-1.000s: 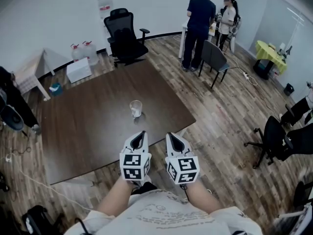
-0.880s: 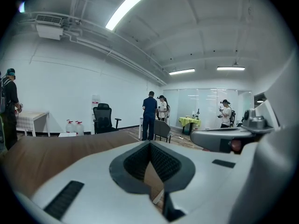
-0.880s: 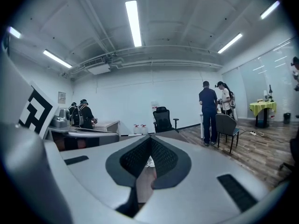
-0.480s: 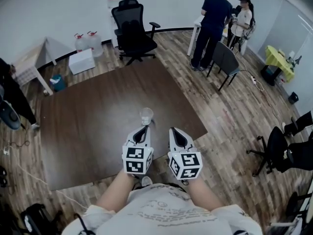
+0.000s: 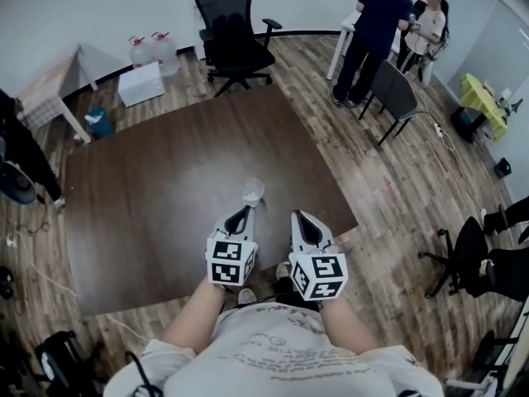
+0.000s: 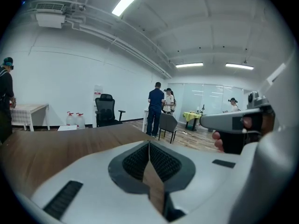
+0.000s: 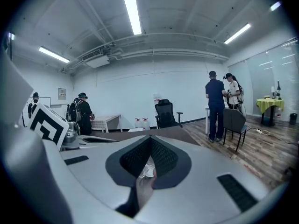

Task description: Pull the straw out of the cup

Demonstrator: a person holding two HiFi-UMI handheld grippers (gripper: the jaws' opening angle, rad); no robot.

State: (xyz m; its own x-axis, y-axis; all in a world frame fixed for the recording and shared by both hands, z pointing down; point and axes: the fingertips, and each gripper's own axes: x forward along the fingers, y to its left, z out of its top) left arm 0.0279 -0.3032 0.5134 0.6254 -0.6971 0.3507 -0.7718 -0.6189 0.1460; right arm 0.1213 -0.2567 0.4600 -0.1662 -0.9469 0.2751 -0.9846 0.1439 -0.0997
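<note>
Cup: a clear cup [image 5: 253,191] stands upright on the dark table [image 5: 149,197], close to the table's near edge.
Straw: too small to make out.
Left claw [image 5: 241,215]: jaws together, nothing between them; the tip is just near of the cup and points at it.
Right claw [image 5: 297,219]: jaws together at the tips, right of the cup and apart from it.

left tongs [image 6: 149,146] — jaws together | tabletop [image 6: 56,148] below, brown | right tongs [image 6: 208,121] just beside, at right | chair [image 6: 105,111] and two people [image 6: 156,107] far off
</note>
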